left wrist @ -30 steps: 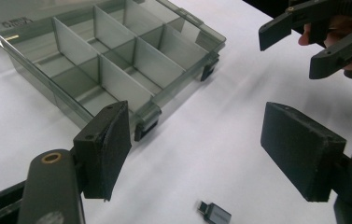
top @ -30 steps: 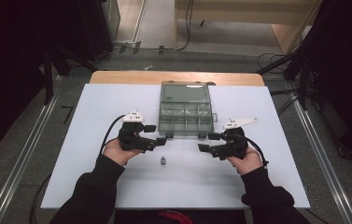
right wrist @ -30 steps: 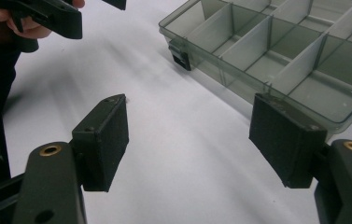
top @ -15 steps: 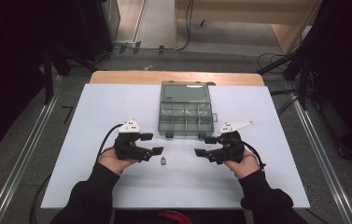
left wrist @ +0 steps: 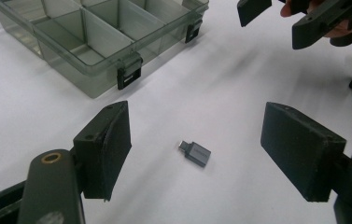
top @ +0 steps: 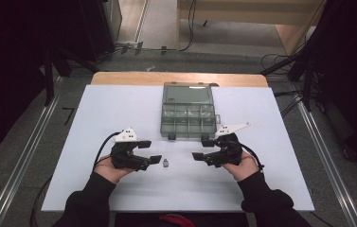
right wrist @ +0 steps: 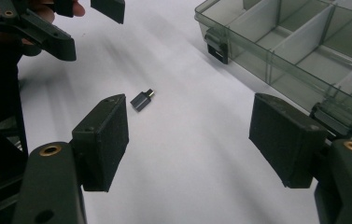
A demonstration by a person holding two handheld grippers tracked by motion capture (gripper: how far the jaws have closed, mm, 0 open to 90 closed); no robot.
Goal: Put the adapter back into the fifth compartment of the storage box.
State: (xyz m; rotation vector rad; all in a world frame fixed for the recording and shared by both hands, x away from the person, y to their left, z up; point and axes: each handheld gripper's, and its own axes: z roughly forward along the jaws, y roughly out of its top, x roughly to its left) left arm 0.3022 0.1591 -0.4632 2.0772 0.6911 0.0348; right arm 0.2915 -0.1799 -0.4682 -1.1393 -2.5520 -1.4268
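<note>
A small grey USB adapter (top: 166,163) (left wrist: 195,153) (right wrist: 142,100) lies flat on the white tabletop (top: 119,109), between the two hands. My left gripper (top: 151,151) (left wrist: 197,119) is open just left of it, and the jaws point at it without touching. My right gripper (top: 201,149) (right wrist: 190,116) is open to the right of the adapter, a short gap away. Nothing sits between either pair of jaws. A clear grey compartment box (top: 188,111) (left wrist: 94,42) (right wrist: 304,42) stands behind with its lid open; the compartments I can see hold nothing.
The box's black latches (left wrist: 129,74) face the grippers. A wooden strip (top: 119,78) runs along the table's far edge. Metal rails (top: 20,165) flank the table on the floor, with dark stands and cables beyond.
Both hands have drawn back a little toward the near edge. The left gripper has come down beside the adapter. The adapter and the box have not moved.
</note>
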